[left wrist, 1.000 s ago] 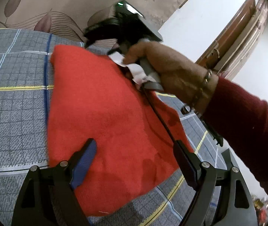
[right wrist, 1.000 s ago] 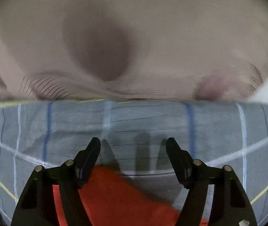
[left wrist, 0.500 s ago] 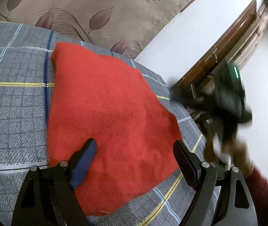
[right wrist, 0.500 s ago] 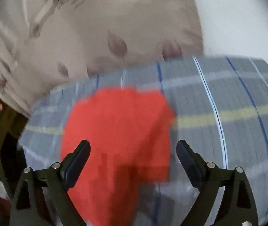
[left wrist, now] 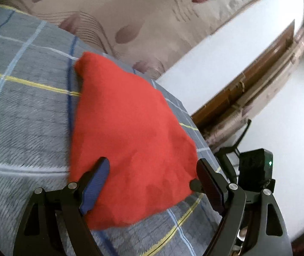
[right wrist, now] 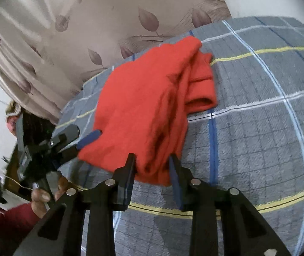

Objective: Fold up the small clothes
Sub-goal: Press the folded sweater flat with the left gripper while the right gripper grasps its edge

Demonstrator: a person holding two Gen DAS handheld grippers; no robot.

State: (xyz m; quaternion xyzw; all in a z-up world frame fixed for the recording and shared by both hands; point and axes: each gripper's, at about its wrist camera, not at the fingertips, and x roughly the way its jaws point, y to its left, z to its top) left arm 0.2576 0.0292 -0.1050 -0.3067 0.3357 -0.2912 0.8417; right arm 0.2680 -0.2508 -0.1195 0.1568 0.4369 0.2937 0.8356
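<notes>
A red knit garment [left wrist: 130, 132] lies folded on the grey checked bedspread [left wrist: 24, 111]. My left gripper [left wrist: 152, 181] stands open over the garment's near edge, with its blue-padded finger [left wrist: 96, 181] on the cloth and the other finger at the right corner. In the right wrist view the garment [right wrist: 143, 98] shows a sleeve fold [right wrist: 201, 85] at its far right. My right gripper [right wrist: 152, 164] is closing its jaws on the garment's near corner, and the bunched cloth fills the gap between them. The left gripper [right wrist: 81, 143] is at the cloth's left edge, held by a hand [right wrist: 43, 196].
A beige leaf-patterned headboard or wall covering [left wrist: 130, 10] rises behind the bed. A wooden door frame [left wrist: 248, 91] and white wall are to the right. The right gripper's camera housing [left wrist: 254, 166] sits close beside my left gripper's right finger. Bedspread extends right of the garment [right wrist: 258, 128].
The right gripper left the garment's far edge, swung round to its near corner, widened, then narrowed its jaws on the cloth. The left gripper shifted slightly and rolled a little.
</notes>
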